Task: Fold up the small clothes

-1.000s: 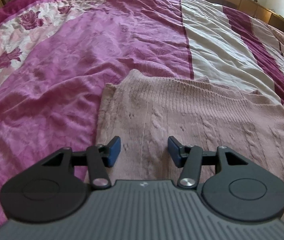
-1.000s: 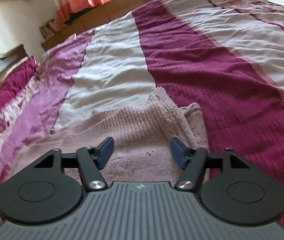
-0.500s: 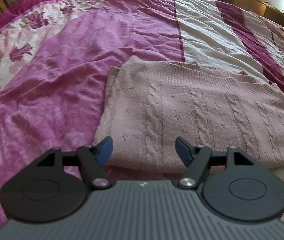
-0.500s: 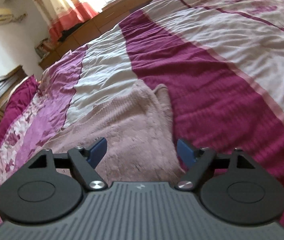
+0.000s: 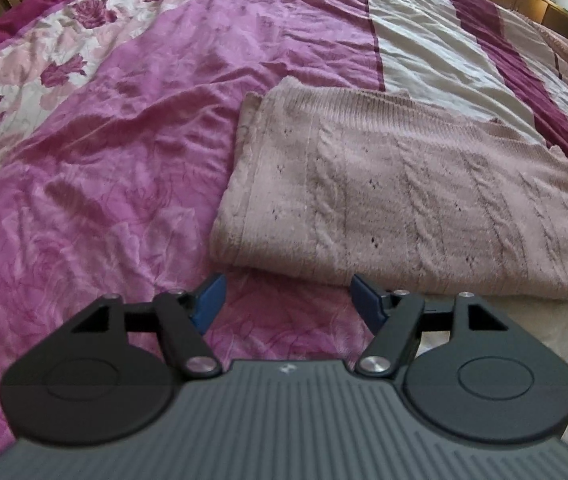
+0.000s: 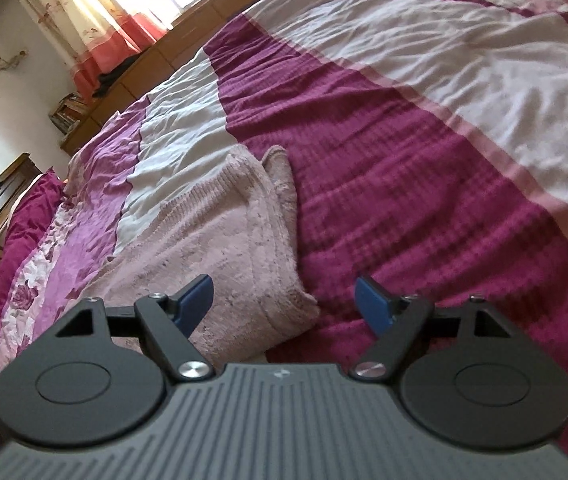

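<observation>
Both tongs, left gripper (image 5: 288,300) and right gripper (image 6: 284,304), gape empty before a folded sweater (image 5: 403,200); a careless snag could unfold it.

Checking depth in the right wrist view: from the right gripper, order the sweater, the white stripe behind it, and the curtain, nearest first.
From the right gripper:
1. Sweater, just ahead, left.
2. White stripe, behind it.
3. Curtain, far wall, upper left.

Our left gripper (image 5: 287,300) had bare bedspread (image 5: 104,200) from 9 to 11 o'clock; the folded sweater (image 5: 403,200) blocked 12 to 2. Our right gripper (image 6: 284,304) faced open cover (image 6: 423,200) toward 1 o'clock.
</observation>
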The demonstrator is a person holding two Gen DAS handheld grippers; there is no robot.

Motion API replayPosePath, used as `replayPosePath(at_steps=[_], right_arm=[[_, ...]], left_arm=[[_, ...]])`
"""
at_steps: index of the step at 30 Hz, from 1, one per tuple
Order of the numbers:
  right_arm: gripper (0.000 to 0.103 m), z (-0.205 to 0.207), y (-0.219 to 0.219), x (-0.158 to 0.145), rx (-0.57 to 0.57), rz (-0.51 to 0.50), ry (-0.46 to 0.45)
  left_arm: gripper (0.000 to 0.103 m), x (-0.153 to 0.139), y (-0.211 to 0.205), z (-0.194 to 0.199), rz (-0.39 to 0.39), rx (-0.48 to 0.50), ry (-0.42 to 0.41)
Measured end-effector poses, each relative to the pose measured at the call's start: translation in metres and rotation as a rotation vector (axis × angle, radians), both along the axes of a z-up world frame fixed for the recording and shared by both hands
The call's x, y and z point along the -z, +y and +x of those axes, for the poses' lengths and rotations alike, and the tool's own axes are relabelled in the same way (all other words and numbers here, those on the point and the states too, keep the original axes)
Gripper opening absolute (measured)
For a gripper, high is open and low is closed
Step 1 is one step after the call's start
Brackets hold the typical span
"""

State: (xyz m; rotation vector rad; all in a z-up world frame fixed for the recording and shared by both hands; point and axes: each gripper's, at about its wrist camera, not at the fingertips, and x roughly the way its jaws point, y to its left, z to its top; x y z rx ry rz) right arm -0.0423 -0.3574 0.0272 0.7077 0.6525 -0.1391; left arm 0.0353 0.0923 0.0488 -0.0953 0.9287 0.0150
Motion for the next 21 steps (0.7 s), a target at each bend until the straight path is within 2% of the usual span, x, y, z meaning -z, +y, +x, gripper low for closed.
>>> replayPosePath(at_steps=[10,21], right_arm=[[0.085,0.0,-0.006,0.014,-0.003,0.068,0.003],[0.085,0.005,0.003,0.025,-0.066,0.204,-0.045]], left_arm=[[0.071,0.002,-0.001,-0.006,0.013,0.0,0.008],[0.071,0.003,-0.006,-0.007,0.015,0.012,0.015]])
